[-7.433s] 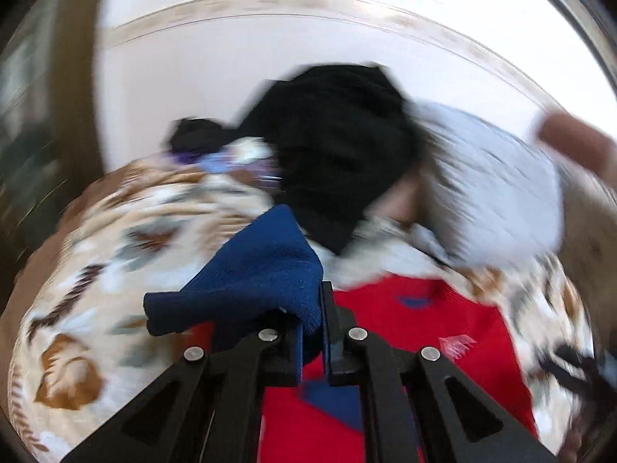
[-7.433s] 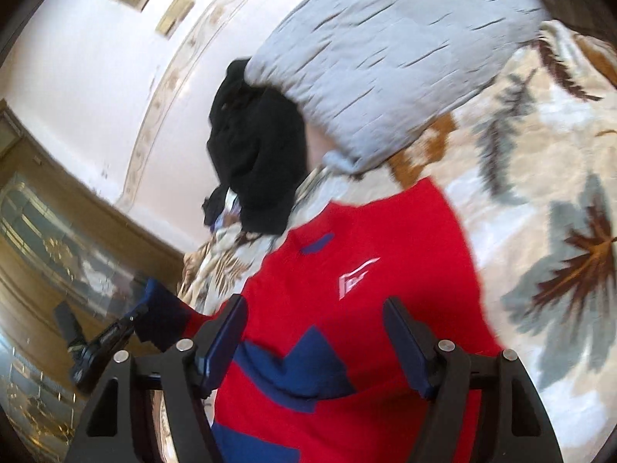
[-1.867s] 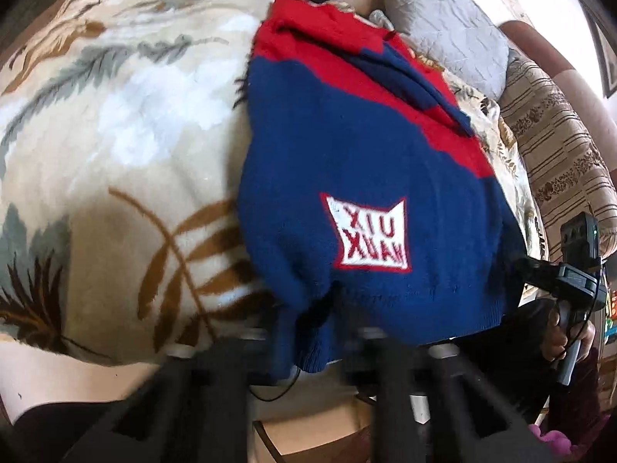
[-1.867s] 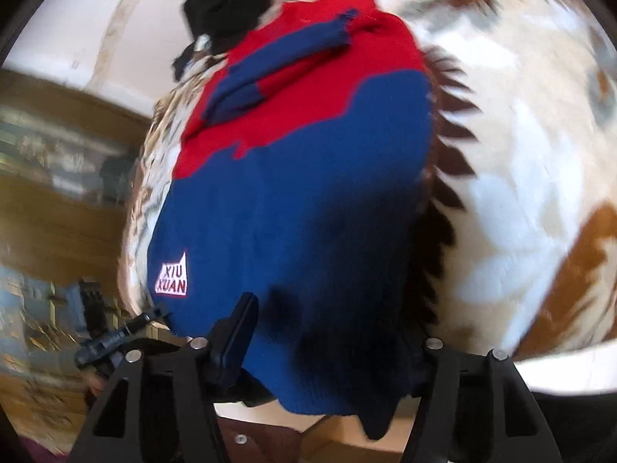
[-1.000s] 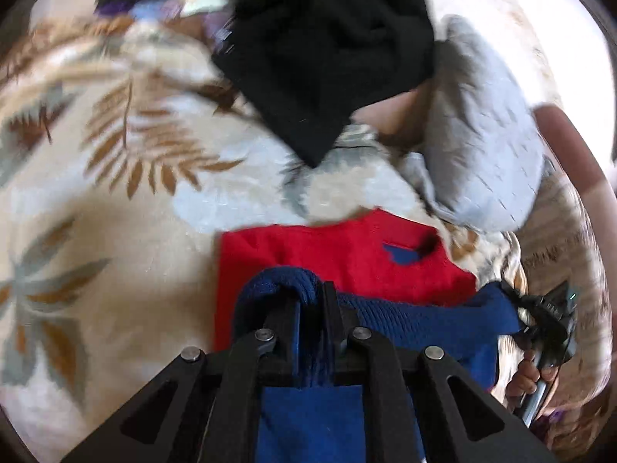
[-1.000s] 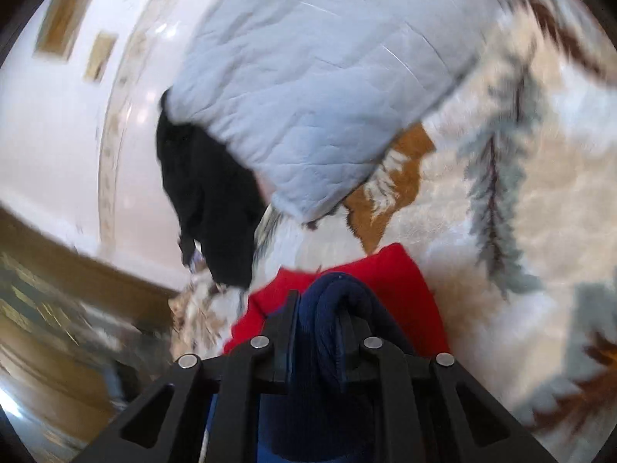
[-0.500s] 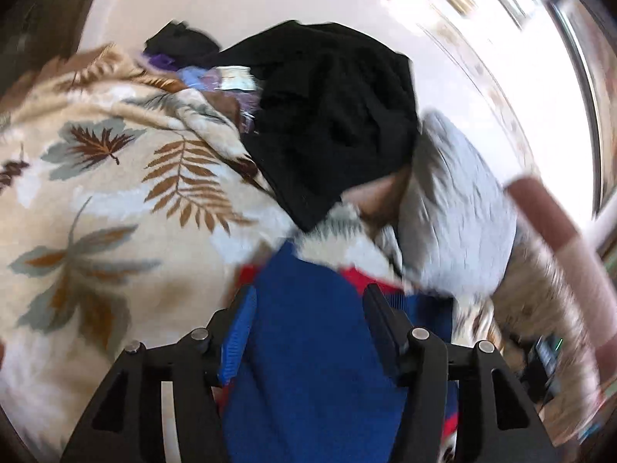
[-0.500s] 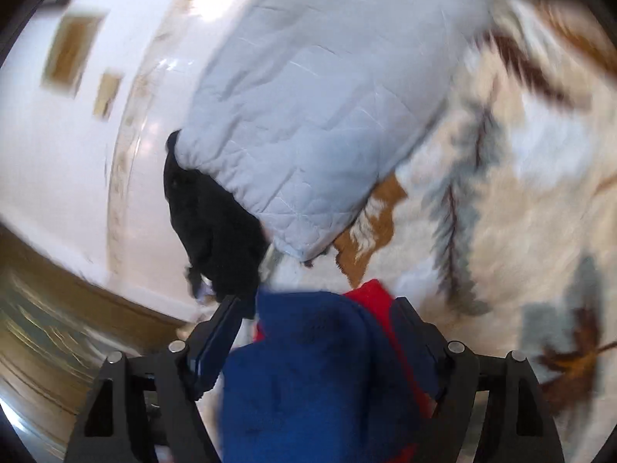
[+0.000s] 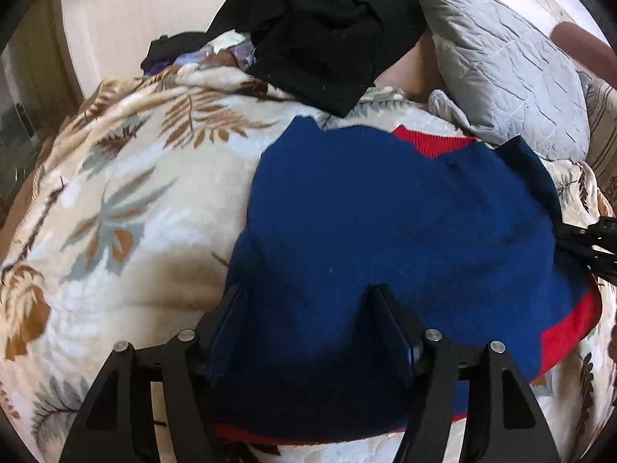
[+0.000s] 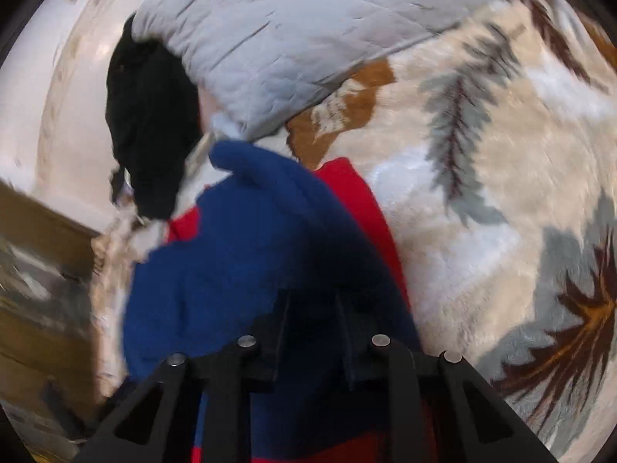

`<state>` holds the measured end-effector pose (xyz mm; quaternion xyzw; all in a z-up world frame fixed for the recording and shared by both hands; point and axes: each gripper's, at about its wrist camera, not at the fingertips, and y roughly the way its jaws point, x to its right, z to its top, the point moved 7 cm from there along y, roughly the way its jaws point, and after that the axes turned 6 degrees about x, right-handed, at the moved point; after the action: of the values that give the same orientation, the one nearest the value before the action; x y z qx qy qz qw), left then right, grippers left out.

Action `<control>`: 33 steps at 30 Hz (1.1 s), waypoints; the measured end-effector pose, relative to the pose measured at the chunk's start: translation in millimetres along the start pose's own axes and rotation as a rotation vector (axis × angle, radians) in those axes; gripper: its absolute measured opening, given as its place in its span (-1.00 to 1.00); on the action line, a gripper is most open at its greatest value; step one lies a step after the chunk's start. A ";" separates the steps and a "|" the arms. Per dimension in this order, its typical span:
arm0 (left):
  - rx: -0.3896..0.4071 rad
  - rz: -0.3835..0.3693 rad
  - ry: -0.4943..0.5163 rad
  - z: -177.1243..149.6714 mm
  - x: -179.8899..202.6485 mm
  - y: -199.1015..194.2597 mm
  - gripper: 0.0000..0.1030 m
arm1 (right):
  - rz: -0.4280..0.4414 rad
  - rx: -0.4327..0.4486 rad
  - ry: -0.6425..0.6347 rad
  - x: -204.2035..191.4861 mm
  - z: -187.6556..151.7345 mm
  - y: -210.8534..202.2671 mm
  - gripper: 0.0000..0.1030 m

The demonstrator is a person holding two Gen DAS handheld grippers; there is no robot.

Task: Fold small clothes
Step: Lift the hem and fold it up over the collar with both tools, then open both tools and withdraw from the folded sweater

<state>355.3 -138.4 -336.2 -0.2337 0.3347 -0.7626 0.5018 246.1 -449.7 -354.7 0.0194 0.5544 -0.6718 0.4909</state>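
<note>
A small knit sweater (image 9: 385, 223), navy with red, lies folded on the leaf-patterned blanket (image 9: 115, 212). Its navy half covers the red half, and red shows only at the far edge and the lower right. My left gripper (image 9: 308, 305) hovers over the sweater's near part; its jaws are opening and stand wide, with nothing pinched between them. In the right wrist view the same sweater (image 10: 239, 262) fills the lower left. My right gripper (image 10: 314, 308) is over it with its jaws closing to a narrow gap. Dark navy fabric shows under that gap, and I see no fold held.
A black garment (image 9: 327, 27) is heaped at the far side beside a grey quilted pillow (image 9: 501, 69). A striped cushion (image 9: 605, 123) sits at the right edge. Open blanket (image 10: 501, 231) spreads to the sweater's right, and wooden furniture (image 10: 38, 270) stands at the left.
A second ago both grippers were shut on the navy hem, carrying it over the red part. They let go, and the navy half now lies flat. The right jaws have narrowed again.
</note>
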 end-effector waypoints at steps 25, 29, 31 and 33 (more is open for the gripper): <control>0.126 0.098 0.052 -53.1 10.5 -124.8 0.47 | 0.088 0.263 -0.306 -74.0 -37.3 -85.9 -0.41; 0.177 0.121 0.067 -43.6 8.7 -164.4 0.51 | 0.123 0.371 -0.343 -85.4 -41.5 -107.0 0.56; 0.200 0.135 0.074 -40.9 6.9 -179.4 0.59 | 0.120 0.414 -0.355 -83.9 -43.8 -119.4 0.56; 0.224 0.139 0.073 -39.0 5.7 -195.0 0.67 | 0.136 0.412 -0.333 -82.9 -42.9 -123.7 0.56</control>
<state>207.4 -79.8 -216.7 -0.1244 0.2809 -0.7666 0.5639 182.4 -376.0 -234.1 0.0455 0.3149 -0.7298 0.6051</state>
